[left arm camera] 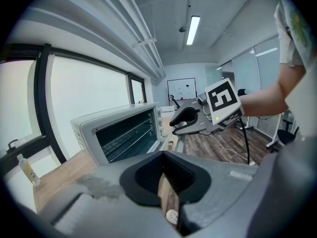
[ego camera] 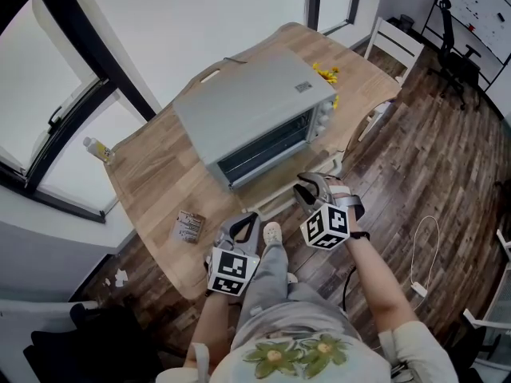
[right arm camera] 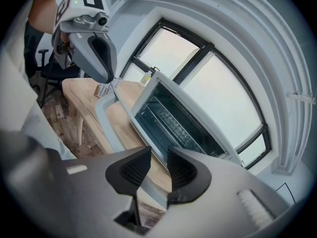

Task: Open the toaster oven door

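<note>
Two grippers hover at the near edge of the wooden table (ego camera: 152,182). The toaster oven (ego camera: 255,110) sits at their 12 o'clock, its door (right arm camera: 100,114) already dropped open towards the person. The left gripper (ego camera: 243,228), at the oven's 7 o'clock, has its jaws pressed together and empty. The right gripper (ego camera: 310,190), at 5 o'clock, is just over the door's outer edge, jaws partly apart and clamping nothing.

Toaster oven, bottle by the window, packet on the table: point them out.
toaster oven (ego camera: 247,102), head view, grey top panel
bottle (ego camera: 99,150), head view, its body
packet (ego camera: 189,227), head view, its middle
</note>
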The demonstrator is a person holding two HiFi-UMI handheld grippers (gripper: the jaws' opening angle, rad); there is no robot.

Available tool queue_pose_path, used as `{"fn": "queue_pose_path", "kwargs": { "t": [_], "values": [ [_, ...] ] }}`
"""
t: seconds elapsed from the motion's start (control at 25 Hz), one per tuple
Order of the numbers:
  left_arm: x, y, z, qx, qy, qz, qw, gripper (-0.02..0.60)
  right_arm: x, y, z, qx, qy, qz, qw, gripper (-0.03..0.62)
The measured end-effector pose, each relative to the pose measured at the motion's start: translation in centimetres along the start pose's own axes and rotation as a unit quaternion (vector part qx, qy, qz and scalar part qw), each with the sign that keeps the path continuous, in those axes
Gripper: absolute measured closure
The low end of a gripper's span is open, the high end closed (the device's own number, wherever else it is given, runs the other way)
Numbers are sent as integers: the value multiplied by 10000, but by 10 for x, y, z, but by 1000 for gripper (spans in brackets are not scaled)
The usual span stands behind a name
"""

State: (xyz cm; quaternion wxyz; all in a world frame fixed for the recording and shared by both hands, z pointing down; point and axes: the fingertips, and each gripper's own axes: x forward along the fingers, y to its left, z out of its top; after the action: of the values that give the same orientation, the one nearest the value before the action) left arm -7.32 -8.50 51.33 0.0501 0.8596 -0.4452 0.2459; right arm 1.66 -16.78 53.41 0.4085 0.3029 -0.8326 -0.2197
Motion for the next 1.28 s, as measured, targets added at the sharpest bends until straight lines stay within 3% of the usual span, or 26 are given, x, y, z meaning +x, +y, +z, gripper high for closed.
{"fn": "queue_pose_path", "kwargs": {
  "t": [1.28],
  "values": [
    [-7, -2, -2, 15, 26, -12, 10000, 577, -6, 32, -28, -4, 331, 146, 9993, 490]
  ]
}}
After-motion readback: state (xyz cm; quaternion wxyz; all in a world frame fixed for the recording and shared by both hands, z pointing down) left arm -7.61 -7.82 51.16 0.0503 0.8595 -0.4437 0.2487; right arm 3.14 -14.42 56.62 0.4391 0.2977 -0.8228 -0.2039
